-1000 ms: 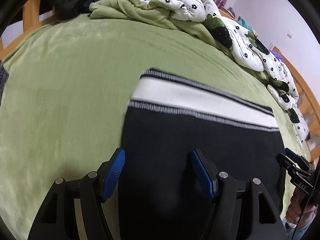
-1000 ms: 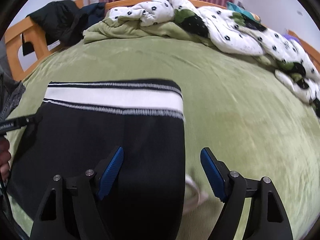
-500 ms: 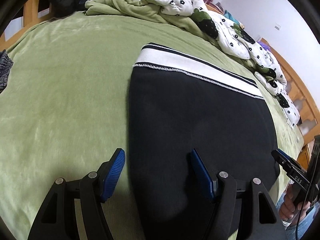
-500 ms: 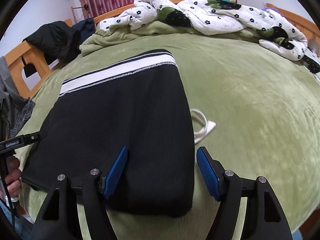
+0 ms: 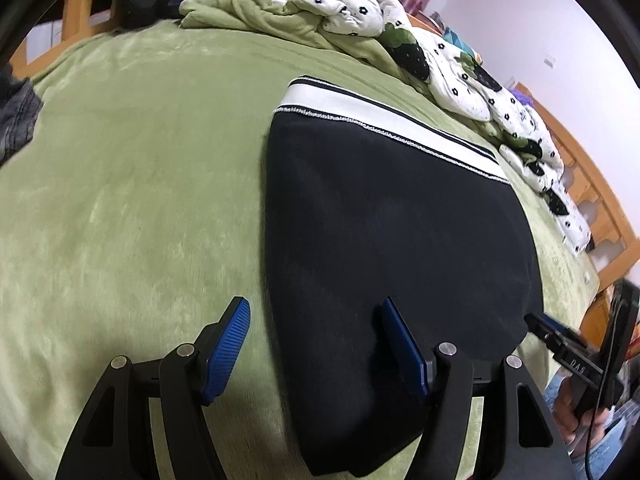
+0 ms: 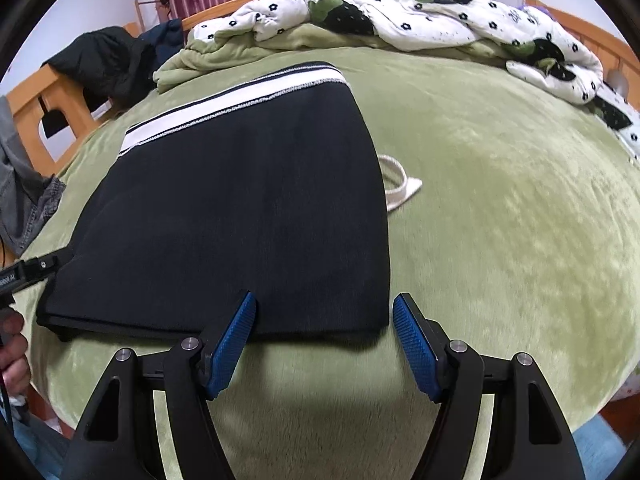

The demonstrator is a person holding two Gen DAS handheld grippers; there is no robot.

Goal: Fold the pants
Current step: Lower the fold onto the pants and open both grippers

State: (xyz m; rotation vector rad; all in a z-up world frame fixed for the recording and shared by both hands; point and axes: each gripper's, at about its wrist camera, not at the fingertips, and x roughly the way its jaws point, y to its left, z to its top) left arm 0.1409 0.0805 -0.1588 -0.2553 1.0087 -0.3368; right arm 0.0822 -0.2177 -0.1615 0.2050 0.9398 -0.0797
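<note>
Folded black pants (image 6: 240,216) lie flat on the green bed (image 6: 500,208).
White-striped waistband at the far end, a white drawstring (image 6: 398,186) poking out beside them. Left tongs (image 5: 316,344) and right tongs (image 6: 324,340) hover at the near edge, both spread apart, gripping nothing.

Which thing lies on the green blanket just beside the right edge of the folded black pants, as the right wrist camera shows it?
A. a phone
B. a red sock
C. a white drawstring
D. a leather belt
C: a white drawstring sticks out from under the right edge of the black pants and lies looped on the green blanket.
</note>
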